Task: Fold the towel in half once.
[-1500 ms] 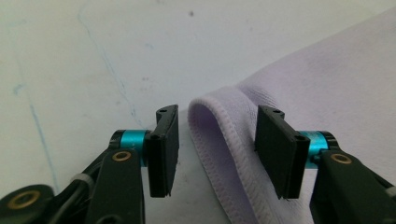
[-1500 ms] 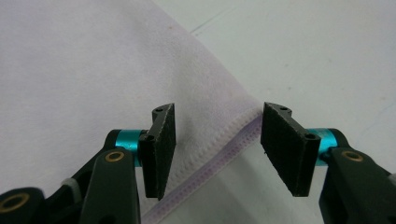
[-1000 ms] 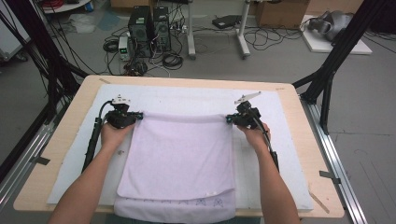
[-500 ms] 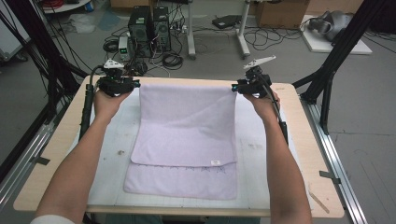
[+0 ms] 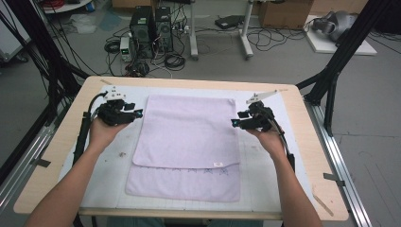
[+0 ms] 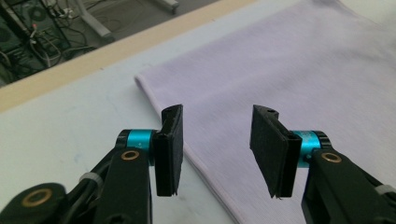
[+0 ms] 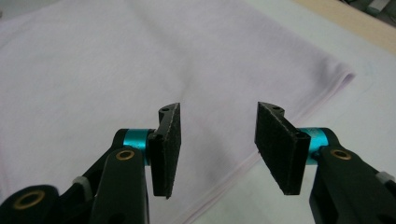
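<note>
A pale lilac towel [image 5: 189,137] lies flat on the white mat, folded so the top layer stops short and a strip of the lower layer shows at the near side. My left gripper [image 5: 138,113] stands open just off the towel's left edge near its far corner. In the left gripper view, the left gripper [image 6: 215,140] has nothing between its pads and the towel [image 6: 289,65] edge runs below the gap. My right gripper [image 5: 235,123] is open at the right edge. In the right gripper view, the right gripper [image 7: 217,140] hovers over the towel [image 7: 116,70] hem, empty.
The white mat [image 5: 265,179] covers a wooden table [image 5: 56,156]. Black frame posts [image 5: 331,80] rise at both sides. Computer towers [image 5: 151,23] and cables lie on the floor beyond the far edge.
Both grippers carried the towel's top layer toward the far edge, then let go. They have drawn back toward me and stand open at the towel's sides.
</note>
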